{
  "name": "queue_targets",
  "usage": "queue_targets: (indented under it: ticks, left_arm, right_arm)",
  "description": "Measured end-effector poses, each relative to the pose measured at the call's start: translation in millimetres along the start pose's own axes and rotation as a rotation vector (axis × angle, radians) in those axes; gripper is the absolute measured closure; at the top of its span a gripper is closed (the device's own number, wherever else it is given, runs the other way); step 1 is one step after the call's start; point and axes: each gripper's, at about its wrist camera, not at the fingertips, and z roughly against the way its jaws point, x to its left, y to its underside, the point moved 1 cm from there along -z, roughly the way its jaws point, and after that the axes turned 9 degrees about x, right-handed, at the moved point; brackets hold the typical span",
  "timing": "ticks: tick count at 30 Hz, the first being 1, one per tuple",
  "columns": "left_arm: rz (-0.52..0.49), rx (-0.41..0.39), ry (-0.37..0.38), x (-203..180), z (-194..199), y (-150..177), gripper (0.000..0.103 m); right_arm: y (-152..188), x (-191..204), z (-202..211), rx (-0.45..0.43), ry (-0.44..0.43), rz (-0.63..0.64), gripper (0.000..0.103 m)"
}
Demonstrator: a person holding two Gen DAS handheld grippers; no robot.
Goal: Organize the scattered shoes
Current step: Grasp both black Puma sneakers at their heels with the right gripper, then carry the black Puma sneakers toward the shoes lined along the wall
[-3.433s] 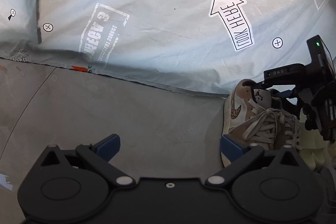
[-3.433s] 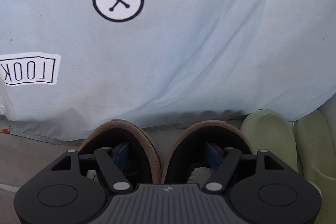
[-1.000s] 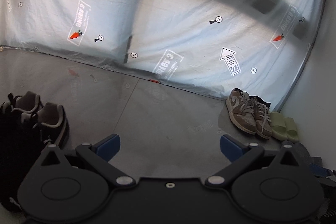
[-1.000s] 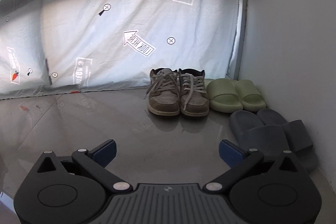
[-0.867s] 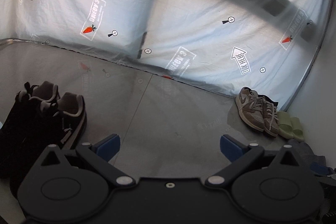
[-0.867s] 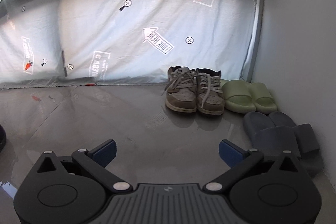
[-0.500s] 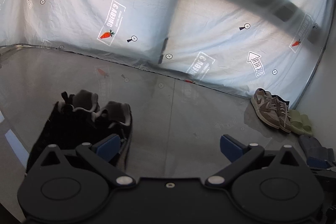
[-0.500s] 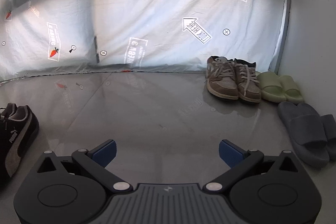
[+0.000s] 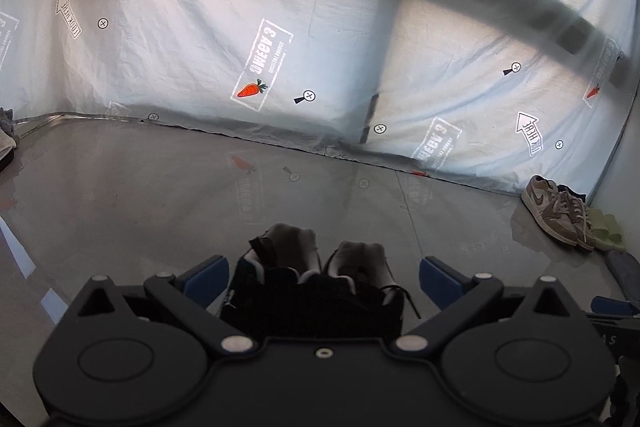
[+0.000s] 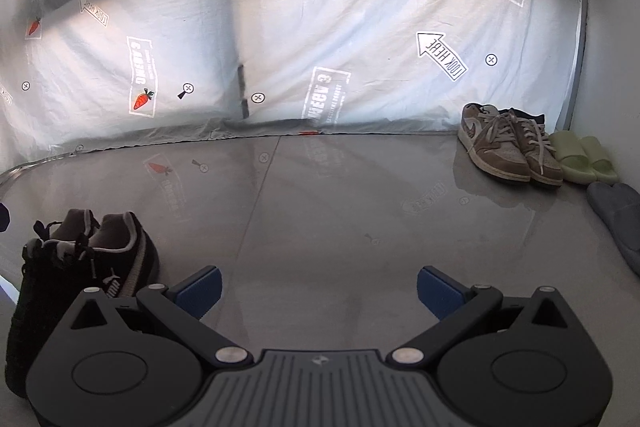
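The left gripper (image 9: 322,277) is hanging wide open, released, over the grey floor (image 9: 160,195), and the black sneakers (image 9: 316,283) are sitting side by side between its blue pads (image 9: 202,281), not touching either one, their grey heel collars pointing toward 12 o'clock. In the right wrist view the same black pair (image 10: 86,267) is lying at about 9 o'clock, and a white leaping-cat logo with writing too small to read surely is showing on the near shoe's side. The right gripper (image 10: 318,293) is also standing spread open over bare floor, grasping nothing. At about 2 o'clock in that view the tan sneakers (image 10: 510,149) are resting together against the sheet, a swoosh mark showing on the left one; just beside them the green slides (image 10: 582,157) are lying as a pair, and the grey slides (image 10: 618,217) are lying nearer, at 3 o'clock by the white wall (image 10: 612,27). The pale blue backdrop sheet (image 10: 320,27) is carrying printed arrows reading "LOOK HERE" (image 10: 442,55), carrot pictures, small crossed circles, and mirrored stamp-like labels ending in "3".
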Motion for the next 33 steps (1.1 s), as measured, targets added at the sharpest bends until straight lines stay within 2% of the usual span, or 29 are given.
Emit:
queue_targets:
  ticks: [8,13,19,25,30,33]
  left_arm:
    - [0.037,0.032,-0.003,41.1,-6.5,1.8,0.001]
    - [0.074,0.057,-0.026,64.5,-16.0,3.1,0.001]
    - [0.103,0.057,-0.029,91.3,-26.2,-4.3,0.001]
    - [0.226,0.063,-0.003,126.5,-43.9,-18.0,0.001]
    - [0.219,0.048,-0.024,147.4,-58.4,-31.4,0.001]
    - [0.244,0.062,-0.01,161.2,-73.7,-34.8,0.001]
  right_arm:
    - [-24.9,65.2,-8.4,0.031,-0.107,0.012,0.0]
    - [-46.7,106.8,-19.0,0.055,-0.211,0.024,0.0]
    - [-60.8,159.0,-45.2,0.093,-0.275,0.082,0.002]
    - [-67.0,178.8,-78.5,0.184,-0.25,0.051,0.003]
    - [-73.8,196.1,-117.0,0.286,-0.188,0.055,0.003]
    - [-77.8,210.9,-126.6,0.308,-0.119,0.075,0.001]
